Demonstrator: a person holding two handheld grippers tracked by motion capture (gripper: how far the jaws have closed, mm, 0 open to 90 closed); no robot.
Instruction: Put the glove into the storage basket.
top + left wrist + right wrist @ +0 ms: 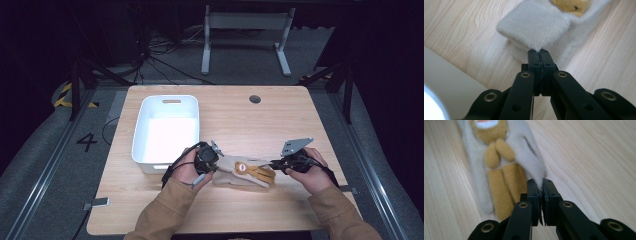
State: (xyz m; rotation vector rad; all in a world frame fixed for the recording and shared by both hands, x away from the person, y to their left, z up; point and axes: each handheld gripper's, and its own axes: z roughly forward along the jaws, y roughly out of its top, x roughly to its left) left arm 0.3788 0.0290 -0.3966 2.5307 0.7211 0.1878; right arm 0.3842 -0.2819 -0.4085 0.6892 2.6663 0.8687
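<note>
A cream fleece glove (pixel 243 171) with tan-yellow fingers is seen lying flat on the worktop (pixel 280 125), just to the right of the white bin (pixel 166 129) when seen from the high view, near the bin's front corner. That bin is taken as the landmark here.

The left gripper (pixel 216 163) is held just beside the bin's near right corner, and its jaws are clenched on the cuff end of the glove: in the left gripper view (pixel 539 51) the two black pads are pressed tight together with a pinch of the cream fleece caught at their tips. The bin's white wall (pixel 447 87) is seen at the lower left of that view.

The right gripper (pixel 274 163) is held farther from the bin, at the glove's finger end. Its jaws are closed on the fleece too: in the right gripper view (pixel 541 182) an edge of the cream fabric beside the tan fingers is nipped between the pads, with only a thin slit left between them.

The glove is stretched between the two grippers, its cuff toward the bin and its fingers pointing away from it.
</note>
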